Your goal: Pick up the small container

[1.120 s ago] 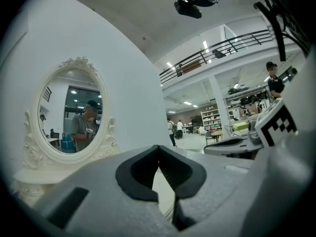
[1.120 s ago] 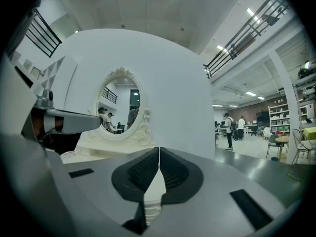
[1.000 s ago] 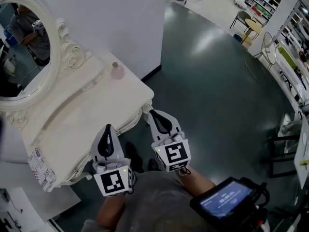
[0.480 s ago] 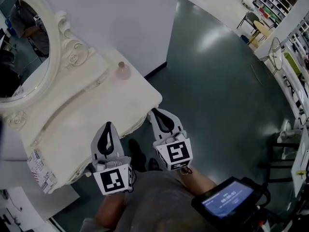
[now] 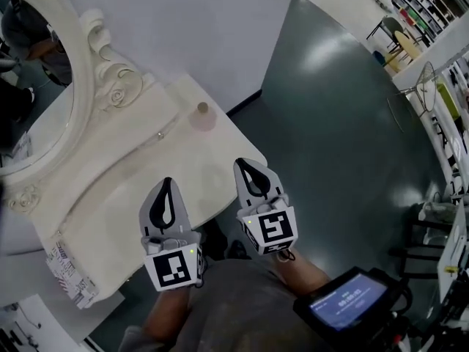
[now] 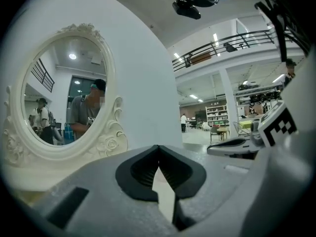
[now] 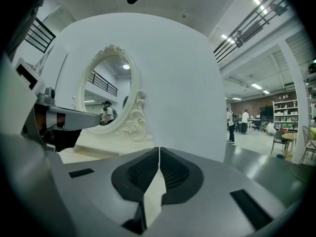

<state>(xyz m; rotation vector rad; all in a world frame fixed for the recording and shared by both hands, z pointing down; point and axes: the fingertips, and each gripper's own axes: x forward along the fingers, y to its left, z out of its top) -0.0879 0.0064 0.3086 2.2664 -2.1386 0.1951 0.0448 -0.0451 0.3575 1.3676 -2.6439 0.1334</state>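
Both the left gripper (image 5: 165, 202) and right gripper (image 5: 254, 183) are closed and empty, over the table's (image 5: 110, 196) near edge; small container (image 5: 202, 116) well ahead by the wall, presumably approach.

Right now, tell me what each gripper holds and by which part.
Nothing. Left gripper and right gripper are shut and empty; the small container stands apart on the vanity table.

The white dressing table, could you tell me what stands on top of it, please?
A small container stands near the back edge, beside an ornate mirror. The left gripper and right gripper cover part of the front; whatever lies beneath them is hidden.
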